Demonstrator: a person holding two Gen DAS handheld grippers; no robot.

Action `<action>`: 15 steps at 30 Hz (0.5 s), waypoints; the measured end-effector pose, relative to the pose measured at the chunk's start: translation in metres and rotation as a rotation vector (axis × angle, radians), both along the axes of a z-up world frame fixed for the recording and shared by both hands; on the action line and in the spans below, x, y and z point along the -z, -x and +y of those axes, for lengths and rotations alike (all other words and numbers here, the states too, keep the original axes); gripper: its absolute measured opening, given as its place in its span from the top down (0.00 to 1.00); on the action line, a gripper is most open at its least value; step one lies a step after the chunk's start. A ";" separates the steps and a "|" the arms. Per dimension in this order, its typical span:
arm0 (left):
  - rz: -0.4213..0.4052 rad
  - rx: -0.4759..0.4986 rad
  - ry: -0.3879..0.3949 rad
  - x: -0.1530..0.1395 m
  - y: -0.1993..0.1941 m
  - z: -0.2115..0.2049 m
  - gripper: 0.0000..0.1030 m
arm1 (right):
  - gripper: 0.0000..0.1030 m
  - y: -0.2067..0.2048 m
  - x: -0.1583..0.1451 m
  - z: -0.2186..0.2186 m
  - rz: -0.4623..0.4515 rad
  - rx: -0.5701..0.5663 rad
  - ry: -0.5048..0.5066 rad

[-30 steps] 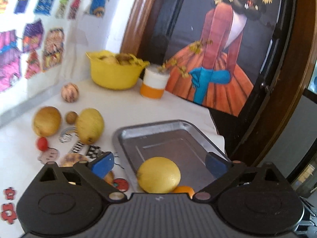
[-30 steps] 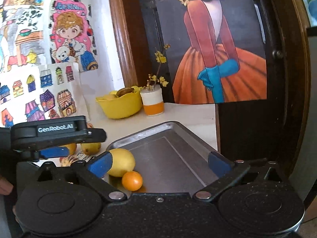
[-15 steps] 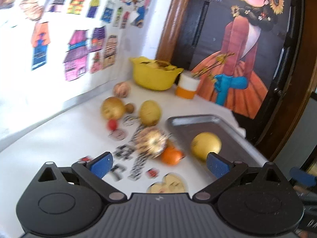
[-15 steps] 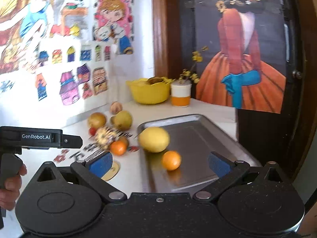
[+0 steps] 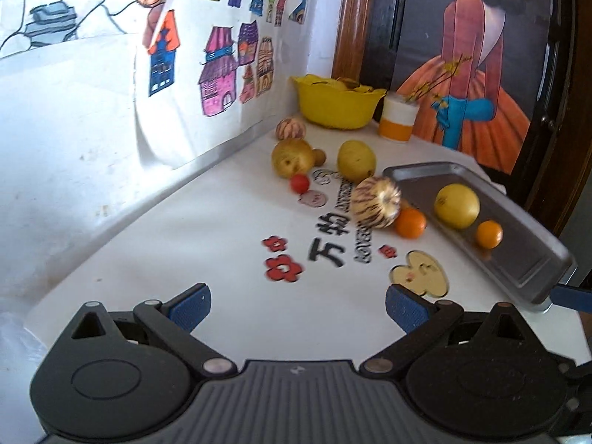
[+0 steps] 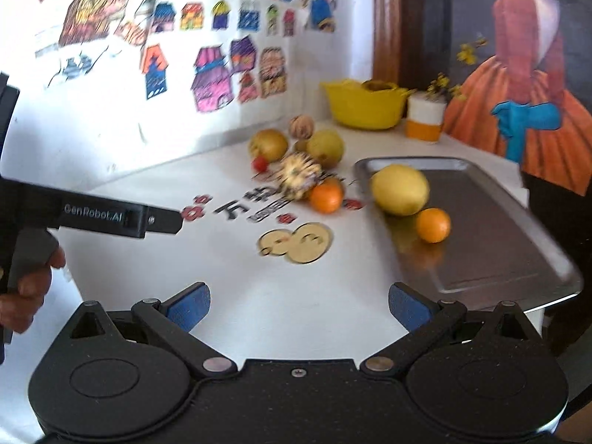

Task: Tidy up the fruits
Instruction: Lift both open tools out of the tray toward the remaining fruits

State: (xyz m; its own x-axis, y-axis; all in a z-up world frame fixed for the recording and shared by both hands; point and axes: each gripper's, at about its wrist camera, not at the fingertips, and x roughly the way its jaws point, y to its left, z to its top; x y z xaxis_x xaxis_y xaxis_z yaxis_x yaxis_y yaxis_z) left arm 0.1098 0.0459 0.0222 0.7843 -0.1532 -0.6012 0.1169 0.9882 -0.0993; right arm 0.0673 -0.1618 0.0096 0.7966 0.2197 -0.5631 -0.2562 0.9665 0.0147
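The left gripper [image 5: 296, 305] hovers over the white counter [image 5: 222, 251] with its blue-padded fingers [image 5: 188, 305] spread wide and nothing between them. The right gripper [image 6: 298, 305] is likewise spread wide and empty; at 9 o'clock in its view the left gripper's black body shows, held in a hand [image 6: 26, 292].

In the left wrist view, the metal tray [image 5: 518, 255] lies at 3 o'clock, running from mid-frame toward the lower right. Inside it sit a large yellow lemon [image 5: 457, 205] and, just beside it toward the near end, a small orange [image 5: 489, 234]. Outside the tray, against its left rim, a second orange [image 5: 410, 222] rests on the counter, touching a striped round fruit [image 5: 375, 203] at its 9 o'clock.

Further back, toward 12 o'clock, lie a yellow-green pear-like fruit [image 5: 356, 161], a round yellowish fruit [image 5: 292, 157] with a small brown fruit [image 5: 319, 155] between them, and a small red fruit [image 5: 299, 184] in front. A pale striped fruit [image 5: 291, 129] sits by the wall, near a yellow bowl [image 5: 335, 105] holding something I cannot identify. A white-and-orange cup [image 5: 399, 120] with yellow sprigs stands at the bowl's 3 o'clock. Stickers and printed characters [image 5: 329, 236] mark the counter's middle, and coloured house drawings [image 5: 222, 70] cover the wall at 11 o'clock.
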 end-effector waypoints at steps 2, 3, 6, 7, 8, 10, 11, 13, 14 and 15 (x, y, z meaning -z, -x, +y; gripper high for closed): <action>0.004 0.002 -0.009 0.001 -0.001 0.005 0.00 | 0.01 -0.003 0.003 0.006 0.013 -0.009 0.005; 0.006 0.004 -0.013 0.001 -0.002 0.007 0.00 | 0.01 -0.006 0.004 0.008 0.018 -0.013 0.008; 0.009 0.010 -0.021 0.001 -0.005 0.013 0.00 | 0.01 -0.015 0.005 0.013 0.030 -0.021 0.021; 0.010 0.013 -0.024 0.001 -0.006 0.014 0.00 | 0.01 -0.019 0.004 0.015 0.031 -0.024 0.026; 0.012 0.015 -0.028 0.001 -0.008 0.015 0.00 | 0.01 -0.022 0.004 0.016 0.031 -0.025 0.028; 0.012 0.023 -0.031 0.001 -0.012 0.016 0.00 | 0.01 -0.030 0.003 0.018 0.026 -0.026 0.035; 0.012 0.026 -0.032 0.000 -0.014 0.016 0.00 | 0.01 -0.034 0.002 0.018 0.025 -0.026 0.037; 0.012 0.029 -0.031 0.000 -0.020 0.015 0.00 | 0.01 -0.041 0.002 0.018 0.028 -0.030 0.042; 0.012 0.032 -0.029 0.000 -0.023 0.014 0.00 | 0.01 -0.045 0.002 0.018 0.030 -0.033 0.044; 0.012 0.036 -0.026 0.000 -0.026 0.014 0.00 | 0.01 -0.049 0.001 0.018 0.032 -0.038 0.047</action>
